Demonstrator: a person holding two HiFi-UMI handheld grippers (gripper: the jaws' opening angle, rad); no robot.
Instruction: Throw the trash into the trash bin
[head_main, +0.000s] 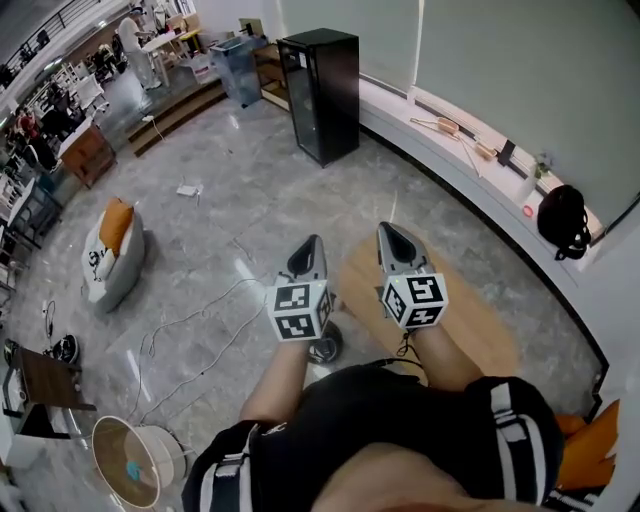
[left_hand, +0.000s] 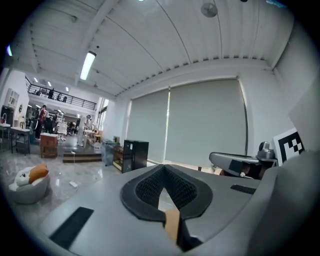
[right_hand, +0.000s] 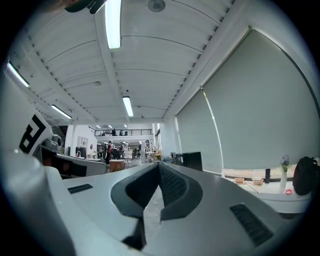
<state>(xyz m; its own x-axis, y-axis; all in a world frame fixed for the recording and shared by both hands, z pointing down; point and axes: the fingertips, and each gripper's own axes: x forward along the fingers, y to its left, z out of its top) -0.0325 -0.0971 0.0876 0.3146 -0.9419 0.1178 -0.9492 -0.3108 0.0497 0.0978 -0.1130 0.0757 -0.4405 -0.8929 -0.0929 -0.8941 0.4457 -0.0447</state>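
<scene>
You stand over a floor (head_main: 240, 210) of polished grey stone, glossy with reflections. The round table (head_main: 480, 320) looks like pale matt wood. The left gripper (head_main: 312, 242) and right gripper (head_main: 390, 230) have smooth matt grey plastic shells, and their pads (left_hand: 147, 189) are black and finely ribbed.

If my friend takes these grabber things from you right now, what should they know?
Left hand-held gripper: shut, nothing in it, held up and pointing across the room.
Right hand-held gripper: shut, nothing in it, held up beside the left one.
Bin: the round white bin stands on the floor at the person's lower left, with a small blue thing inside.
Done: probably one throw, judging by the blue thing.
Left: a white scrap lies on the floor farther off. It may be trash, but it is too small to tell. If it is, pick it up and drop it in the bin.
</scene>
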